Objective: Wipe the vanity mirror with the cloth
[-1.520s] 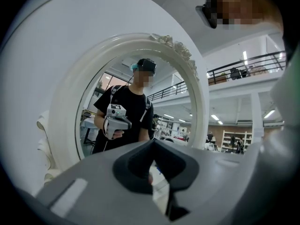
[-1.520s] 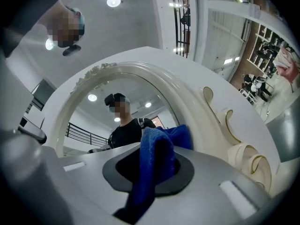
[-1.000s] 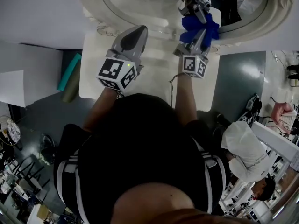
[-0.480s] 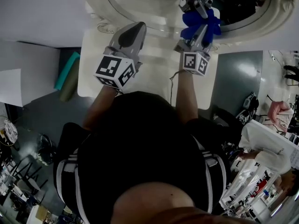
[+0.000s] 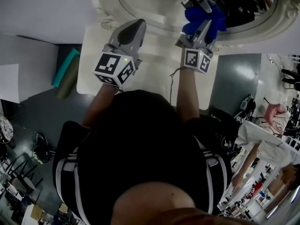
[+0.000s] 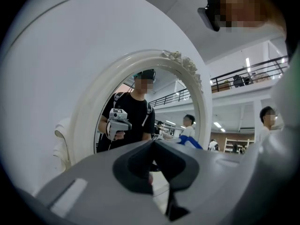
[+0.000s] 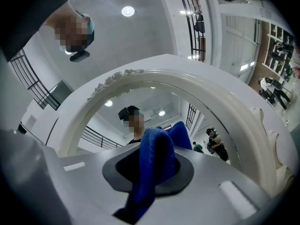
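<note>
— Is the cloth meeting the glass?
— Seemingly. The right gripper is clamping it, arm reaching forward at the vanity mirror's lower edge. Flat, overlapping strokes would be cleaning best.
— And the left gripper?
— It is hovering over the table, jaws together, empty.

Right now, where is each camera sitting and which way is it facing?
Head view: on the person's head, looking steeply down at the table, forearms, left claw, right claw and mirror frame.
Left gripper view: on the left claw, shut and empty, facing the mirror.
Right gripper view: on the right claw, shut on the blue cloth, facing the mirror.
Shared: both gripper views show the frame and the person's reflection.
</note>
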